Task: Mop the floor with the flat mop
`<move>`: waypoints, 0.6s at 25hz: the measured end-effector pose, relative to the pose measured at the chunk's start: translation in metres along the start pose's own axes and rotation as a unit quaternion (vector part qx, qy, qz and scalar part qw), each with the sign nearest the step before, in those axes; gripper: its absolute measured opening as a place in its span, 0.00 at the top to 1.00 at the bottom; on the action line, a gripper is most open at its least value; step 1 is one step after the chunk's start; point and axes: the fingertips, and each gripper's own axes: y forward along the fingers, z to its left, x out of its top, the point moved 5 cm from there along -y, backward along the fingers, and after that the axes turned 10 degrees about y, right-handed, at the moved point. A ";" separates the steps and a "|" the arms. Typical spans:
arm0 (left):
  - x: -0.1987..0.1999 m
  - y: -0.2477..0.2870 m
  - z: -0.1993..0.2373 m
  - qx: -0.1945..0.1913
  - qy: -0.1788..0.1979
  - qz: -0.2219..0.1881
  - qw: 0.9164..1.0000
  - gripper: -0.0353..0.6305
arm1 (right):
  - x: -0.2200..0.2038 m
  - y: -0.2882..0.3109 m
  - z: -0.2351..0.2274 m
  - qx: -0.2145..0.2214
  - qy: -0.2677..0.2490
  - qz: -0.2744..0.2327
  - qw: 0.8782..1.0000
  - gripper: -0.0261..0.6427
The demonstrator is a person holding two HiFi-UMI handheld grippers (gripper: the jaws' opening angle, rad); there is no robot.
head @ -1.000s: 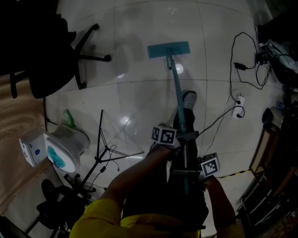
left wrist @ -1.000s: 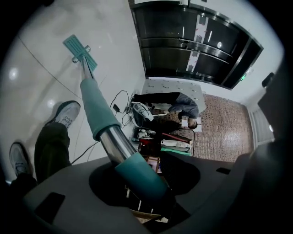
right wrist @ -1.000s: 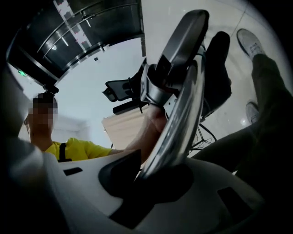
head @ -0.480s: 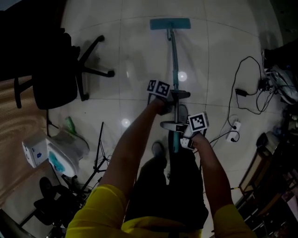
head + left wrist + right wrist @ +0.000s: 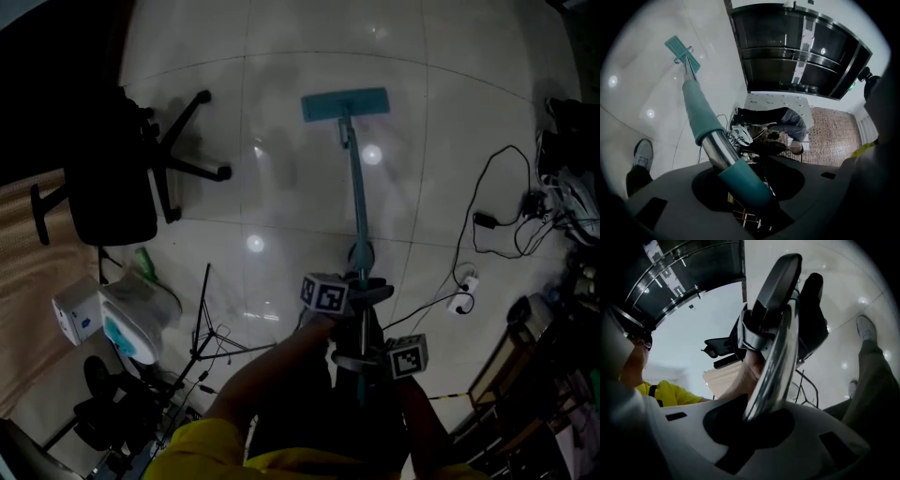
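Note:
The flat mop's teal head (image 5: 345,105) lies flat on the pale tiled floor ahead of me, and its pole (image 5: 357,202) runs back to both grippers. In the head view my left gripper (image 5: 364,284) is shut on the pole, higher in the picture than the right. The left gripper view shows the pole's teal sleeve (image 5: 701,112) passing between the jaws of the left gripper (image 5: 747,185), with the mop head (image 5: 682,50) far off. My right gripper (image 5: 356,360) holds the pole lower in the picture. Its jaws are closing, and the chrome pole (image 5: 773,371) sits between the jaws of the right gripper (image 5: 754,420).
A black office chair (image 5: 112,178) stands at the left. Below it are a white bin (image 5: 131,314), a green bottle (image 5: 143,261) and a thin black stand (image 5: 211,328). Cables and a white socket strip (image 5: 459,291) lie at the right. My shoe (image 5: 643,153) is near the pole.
The mop head slid away across the tiles, then came back toward me. Both grippers stayed on the pole and drew back toward my body.

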 end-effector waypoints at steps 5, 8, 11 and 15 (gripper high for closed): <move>0.160 0.015 0.059 0.008 0.034 -0.024 0.999 0.67 | 0.166 0.015 0.024 0.019 -0.098 0.006 0.995 0.89; 0.252 0.021 0.088 0.018 0.042 -0.018 0.999 0.68 | 0.252 0.024 0.037 0.046 -0.062 -0.026 0.997 0.91; 0.284 0.028 0.085 0.043 0.064 0.038 0.996 0.67 | 0.271 0.027 0.065 0.096 -0.022 -0.027 0.995 0.91; 0.239 0.034 0.047 0.023 0.051 0.037 0.998 0.67 | 0.215 0.008 0.080 0.086 0.000 0.002 0.996 0.91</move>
